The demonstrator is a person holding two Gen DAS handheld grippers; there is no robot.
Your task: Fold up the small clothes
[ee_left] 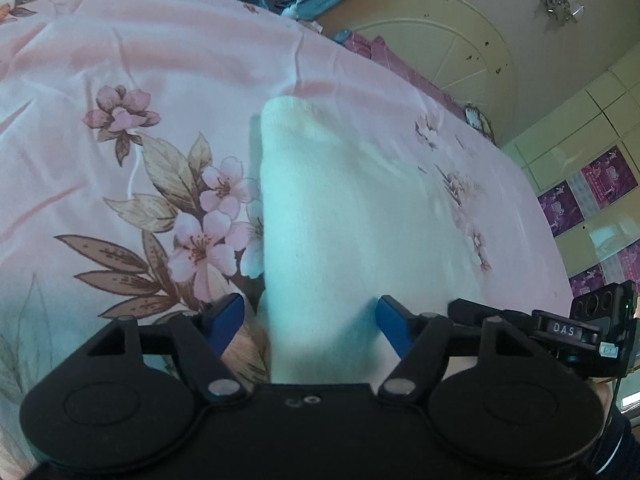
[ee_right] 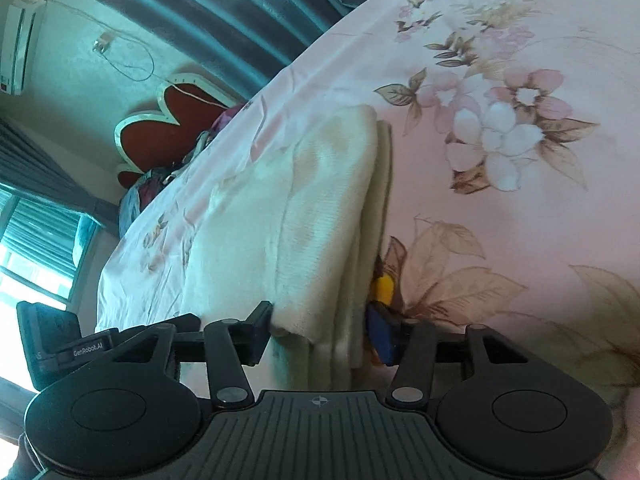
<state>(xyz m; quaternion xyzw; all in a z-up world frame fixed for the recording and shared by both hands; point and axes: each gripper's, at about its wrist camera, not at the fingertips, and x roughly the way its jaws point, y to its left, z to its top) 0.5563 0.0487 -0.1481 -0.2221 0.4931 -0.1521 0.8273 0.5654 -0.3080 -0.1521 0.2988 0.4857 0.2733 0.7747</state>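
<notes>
A white folded garment (ee_left: 340,200) lies on a pink floral bedsheet (ee_left: 160,80). In the left wrist view its near end runs between the blue fingers (ee_left: 230,320) of my left gripper (ee_left: 312,320). The jaws stand wide, and a small gap shows at the cloth's left edge. In the right wrist view the garment (ee_right: 320,200) shows several stacked layers along its right edge. My right gripper (ee_right: 320,328) is closed on the near end of that stack, a finger touching each side. A small yellow patch (ee_right: 382,284) sits by the blue finger; I cannot tell what it is.
The bedsheet (ee_right: 520,240) spreads wide on both sides of the garment. A round cream headboard (ee_left: 440,48) and teal curtains (ee_right: 240,20) stand beyond the bed. A red heart-shaped cushion (ee_right: 168,128) and bundled clothes lie at the bed's far end. Black casing of the other gripper (ee_left: 580,328) shows at the right.
</notes>
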